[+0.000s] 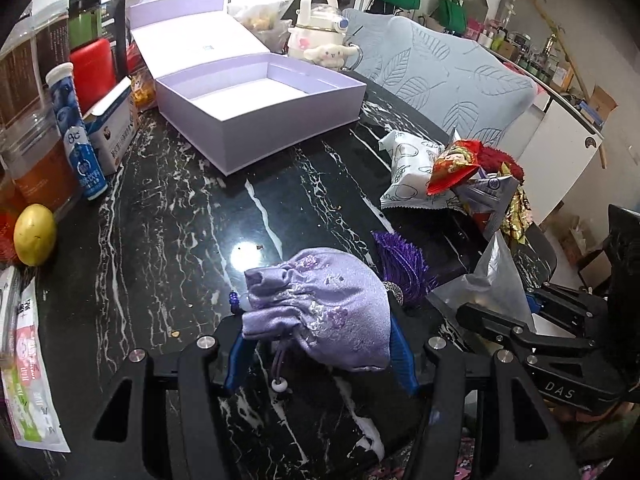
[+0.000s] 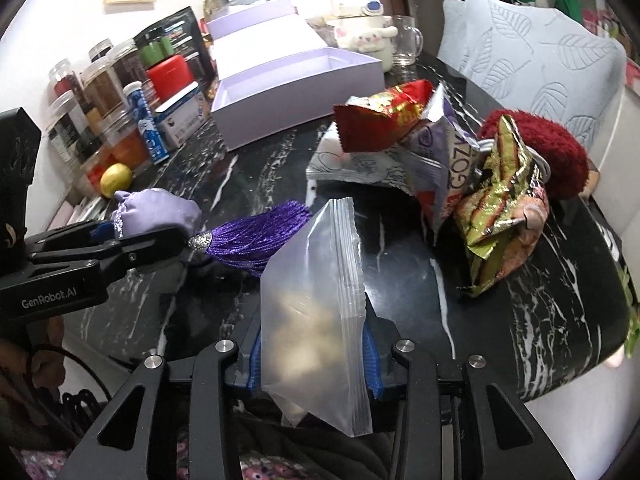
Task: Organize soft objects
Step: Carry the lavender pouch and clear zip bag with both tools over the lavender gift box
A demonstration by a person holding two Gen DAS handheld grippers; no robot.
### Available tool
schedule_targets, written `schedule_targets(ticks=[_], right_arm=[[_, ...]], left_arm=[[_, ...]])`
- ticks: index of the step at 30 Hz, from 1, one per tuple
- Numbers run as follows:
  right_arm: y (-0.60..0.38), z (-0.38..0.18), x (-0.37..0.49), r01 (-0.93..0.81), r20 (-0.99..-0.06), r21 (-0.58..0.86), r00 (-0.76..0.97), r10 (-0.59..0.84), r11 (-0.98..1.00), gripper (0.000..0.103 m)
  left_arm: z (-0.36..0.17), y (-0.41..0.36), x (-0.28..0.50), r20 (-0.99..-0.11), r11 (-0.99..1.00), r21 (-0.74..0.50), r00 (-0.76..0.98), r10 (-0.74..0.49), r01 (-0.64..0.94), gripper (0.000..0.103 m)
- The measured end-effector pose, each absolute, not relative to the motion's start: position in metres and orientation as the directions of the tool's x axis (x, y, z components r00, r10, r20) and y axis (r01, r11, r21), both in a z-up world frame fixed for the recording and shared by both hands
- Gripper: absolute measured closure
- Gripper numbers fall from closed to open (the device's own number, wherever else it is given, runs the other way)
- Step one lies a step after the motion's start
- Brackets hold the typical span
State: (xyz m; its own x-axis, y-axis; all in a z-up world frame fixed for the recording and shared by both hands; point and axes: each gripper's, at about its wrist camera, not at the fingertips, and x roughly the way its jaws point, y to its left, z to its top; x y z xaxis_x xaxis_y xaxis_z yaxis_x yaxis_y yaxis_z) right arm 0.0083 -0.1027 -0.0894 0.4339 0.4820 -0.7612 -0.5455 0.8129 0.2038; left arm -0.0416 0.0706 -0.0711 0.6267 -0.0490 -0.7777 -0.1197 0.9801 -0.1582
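A: Just above the near edge of the tabletop [image 1: 168,216], one lilac drawstring pouch [image 1: 320,304] sits clamped in the left gripper [image 1: 320,344], its purple tassel [image 1: 404,268] hanging off to the right.

B: And the right gripper [image 2: 312,348] is clenched on one clear zip bag [image 2: 312,280], something pale inside. No telling what it is.

A: Two soft things held, one per gripper, close beside each other over the black marble.

B: Count the loose ones. Four crinkly packets piled at the right: a white one [image 2: 360,168], a red one [image 2: 380,120], a silver-purple one [image 2: 444,160], a gold-green one [image 2: 496,208]. One red fuzzy thing [image 2: 560,156] behind them.

A: Farther back, one open lavender box [image 1: 260,108], lid flipped up, interior bare.

B: Left of it a blue tube [image 1: 76,132], a small carton [image 1: 116,132], several jars [image 2: 100,88] and one lemon [image 1: 34,234].

A: The stretch of tabletop between pouch and box is bare.
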Motion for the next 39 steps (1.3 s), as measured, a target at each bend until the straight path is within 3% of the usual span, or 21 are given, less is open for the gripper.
schedule_targets(ticks=[22, 39], right_arm=[[-0.071, -0.024, 0.012, -0.707, -0.636, 0.130, 0.478, 0.605, 0.695, 0.065], [-0.047, 0.026, 0.050, -0.752, -0.567, 0.070, 0.511, 0.646, 0.656, 0.065]], left_arm=[[-0.010, 0.086, -0.058, -0.670, 0.978, -0.157, 0.742, -0.003, -0.138, 0.046], [0.039, 0.103, -0.029, -0.583, 0.983, -0.125, 0.812, 0.036, -0.133, 0.046]])
